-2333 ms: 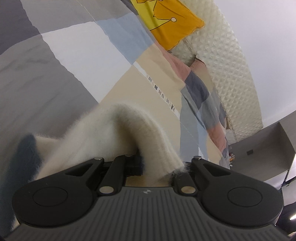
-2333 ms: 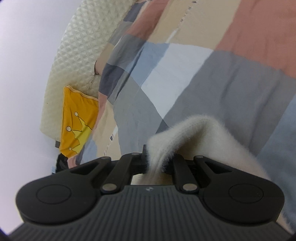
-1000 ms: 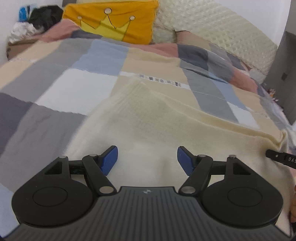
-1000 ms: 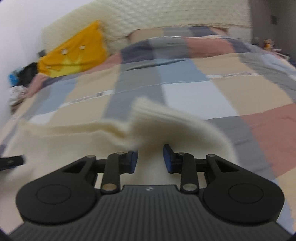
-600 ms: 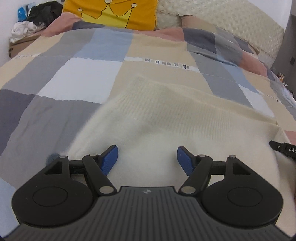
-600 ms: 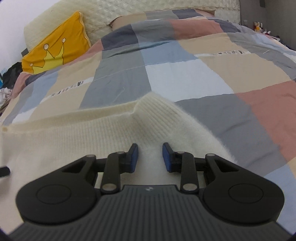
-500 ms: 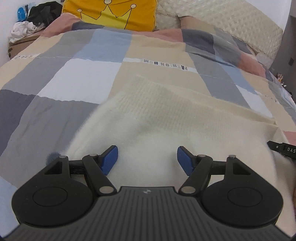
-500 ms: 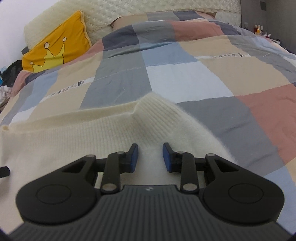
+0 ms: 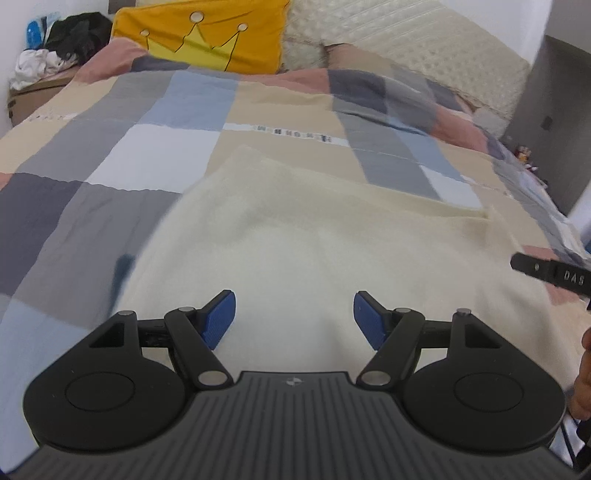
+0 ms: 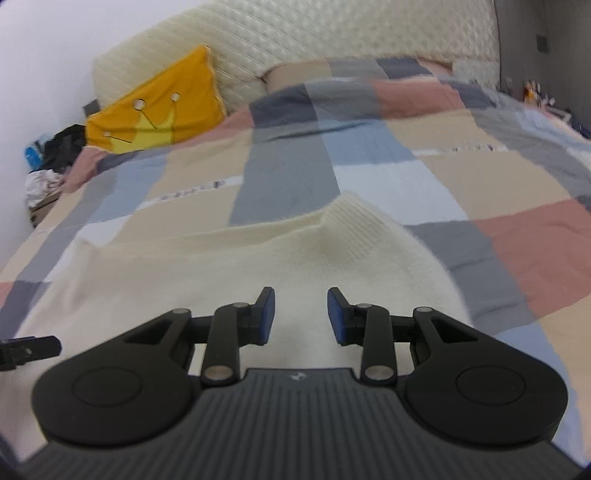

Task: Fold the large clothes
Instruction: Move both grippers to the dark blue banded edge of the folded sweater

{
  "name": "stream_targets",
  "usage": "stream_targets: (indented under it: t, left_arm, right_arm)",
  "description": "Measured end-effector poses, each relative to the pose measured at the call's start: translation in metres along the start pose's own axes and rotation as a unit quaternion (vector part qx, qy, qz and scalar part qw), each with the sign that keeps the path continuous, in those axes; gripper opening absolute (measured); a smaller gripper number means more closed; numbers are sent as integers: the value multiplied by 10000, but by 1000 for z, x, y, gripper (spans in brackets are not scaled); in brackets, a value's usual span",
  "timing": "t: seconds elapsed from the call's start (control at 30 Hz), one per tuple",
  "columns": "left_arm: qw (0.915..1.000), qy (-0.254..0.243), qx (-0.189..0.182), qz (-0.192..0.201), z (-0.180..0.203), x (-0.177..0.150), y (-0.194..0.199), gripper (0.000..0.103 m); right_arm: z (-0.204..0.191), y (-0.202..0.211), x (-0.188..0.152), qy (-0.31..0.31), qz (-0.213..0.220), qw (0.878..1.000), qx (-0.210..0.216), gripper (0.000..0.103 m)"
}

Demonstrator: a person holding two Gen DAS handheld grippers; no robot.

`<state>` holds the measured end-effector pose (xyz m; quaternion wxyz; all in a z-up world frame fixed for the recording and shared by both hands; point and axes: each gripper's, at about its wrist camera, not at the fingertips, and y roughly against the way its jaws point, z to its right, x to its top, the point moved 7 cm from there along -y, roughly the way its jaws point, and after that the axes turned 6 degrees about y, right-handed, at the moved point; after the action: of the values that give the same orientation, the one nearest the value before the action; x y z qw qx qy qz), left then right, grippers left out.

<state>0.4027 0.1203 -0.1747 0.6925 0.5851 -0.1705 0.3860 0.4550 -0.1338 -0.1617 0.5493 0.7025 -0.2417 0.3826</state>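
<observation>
Cream knit sweater spread flat on patchwork bedspread, ribbed edge toward yellow crown pillow. Left gripper above the knit, jaws spread wide, nothing between them. Right gripper likewise empty, jaws just widened to a narrower gap
</observation>
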Motion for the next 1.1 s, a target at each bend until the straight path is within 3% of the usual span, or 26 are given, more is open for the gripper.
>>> stream_targets:
  t: [0.17, 0.37, 0.5, 0.7, 0.8, 0.97, 1.03, 1.1]
  left_arm:
    - [9997, -188, -116, 132, 18, -18, 44, 75]
    - [9991, -188, -321, 181, 31, -60, 95, 75]
    - [9989, -78, -442, 125, 33, -91, 119, 75]
    - [9977, -120, -623, 249, 54, -115, 141, 75]
    - [9955, 145, -925, 174, 58, -129, 147, 75]
    - [9947, 457, -923, 60, 55, -144, 142, 75]
    - [9913, 807, -1035, -53, 48, -144, 136, 75]
    - [9875, 1167, -1043, -178, 38, -145, 128, 76]
  right_arm:
    - [-11, 49, 1, 158, 287, 9992, 238, 35]
    - [-12, 100, -35, 184, 354, 9989, 261, 35]
    - [-11, 120, -62, -204, 100, 9990, 378, 35]
    - [-20, 150, -74, -838, 198, 9942, 640, 36]
    - [-18, 153, -89, -1490, 77, 9846, 907, 36]
    - [-27, 145, -118, -2535, -301, 9557, 1463, 36]
    - [-32, 139, -126, -2953, -394, 9412, 1594, 36]
    - [-34, 132, -133, -3514, -396, 9181, 1789, 36]
